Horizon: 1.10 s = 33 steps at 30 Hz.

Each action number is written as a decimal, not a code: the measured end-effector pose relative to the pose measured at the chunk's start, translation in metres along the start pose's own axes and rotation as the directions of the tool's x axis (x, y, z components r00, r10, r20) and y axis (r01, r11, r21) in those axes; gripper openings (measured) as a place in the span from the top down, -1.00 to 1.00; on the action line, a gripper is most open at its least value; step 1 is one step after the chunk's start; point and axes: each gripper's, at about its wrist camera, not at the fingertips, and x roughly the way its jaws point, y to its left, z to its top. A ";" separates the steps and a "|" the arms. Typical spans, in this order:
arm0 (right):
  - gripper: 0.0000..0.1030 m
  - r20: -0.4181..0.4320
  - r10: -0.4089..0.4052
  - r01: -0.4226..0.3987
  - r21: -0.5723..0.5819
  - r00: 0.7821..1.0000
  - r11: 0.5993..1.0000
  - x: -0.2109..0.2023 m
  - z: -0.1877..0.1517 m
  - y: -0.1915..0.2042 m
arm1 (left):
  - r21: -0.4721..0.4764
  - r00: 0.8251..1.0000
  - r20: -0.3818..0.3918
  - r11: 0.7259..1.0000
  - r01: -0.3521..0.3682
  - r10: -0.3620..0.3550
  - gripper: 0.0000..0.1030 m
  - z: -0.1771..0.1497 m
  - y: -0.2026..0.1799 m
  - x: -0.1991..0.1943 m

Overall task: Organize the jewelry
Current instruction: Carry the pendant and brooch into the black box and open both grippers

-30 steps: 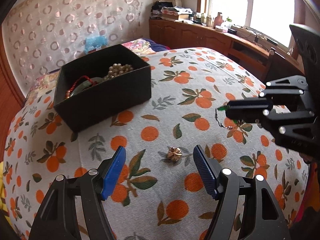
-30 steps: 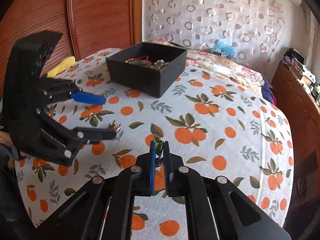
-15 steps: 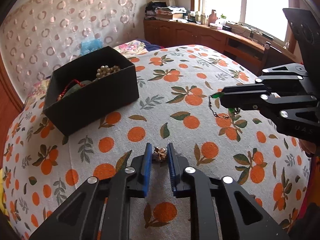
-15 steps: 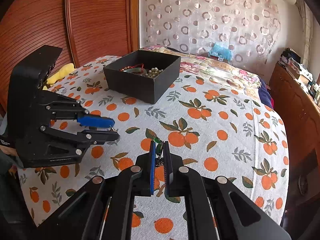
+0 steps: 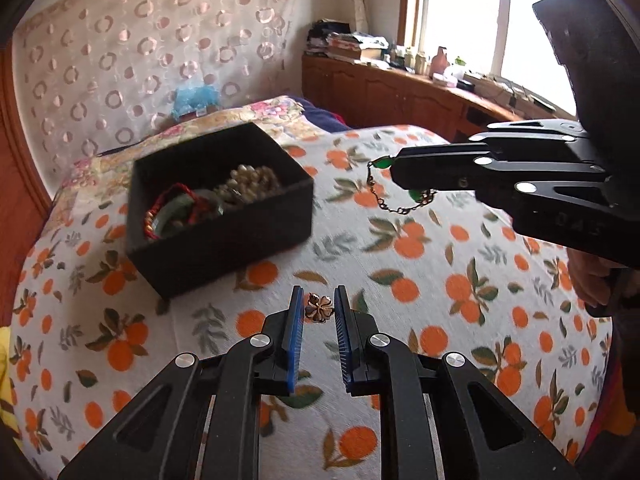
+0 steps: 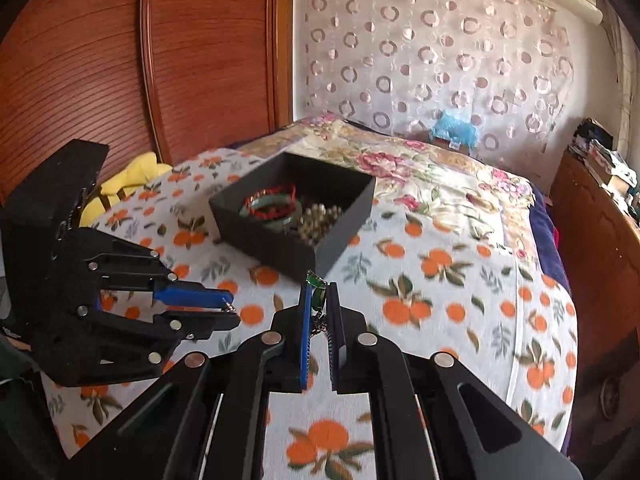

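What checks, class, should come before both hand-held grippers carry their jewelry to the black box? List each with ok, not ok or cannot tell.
1. Left hand-held gripper shut on the flower brooch: ok.
2. Right hand-held gripper shut on the green-stone chain: ok.
3. Chain hangs free of the orange-print cloth: ok.
4. Black box open on top: ok.
5. Room left in the box beside the pearls and bangle: ok.
6. Brooch grip firm enough: cannot tell.
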 end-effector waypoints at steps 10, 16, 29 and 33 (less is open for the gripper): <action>0.84 0.030 0.048 -0.048 -0.010 0.998 0.999 0.025 0.038 -0.005 | -0.031 0.998 0.060 0.999 -0.027 0.029 0.72 0.031 0.028 -0.017; 0.84 0.030 0.074 -0.074 -0.017 0.997 0.997 0.048 0.057 -0.006 | -0.050 0.996 0.079 0.998 -0.047 0.051 0.72 0.046 0.050 -0.018; 0.82 0.040 0.102 -0.103 0.040 0.994 0.994 0.087 0.071 -0.026 | -0.088 0.995 0.060 0.994 -0.071 0.076 0.72 0.067 0.086 0.005; 0.82 0.062 0.103 -0.107 0.077 0.993 0.991 0.086 0.066 -0.034 | -0.094 0.996 0.047 0.993 -0.076 0.081 0.72 0.071 0.093 0.016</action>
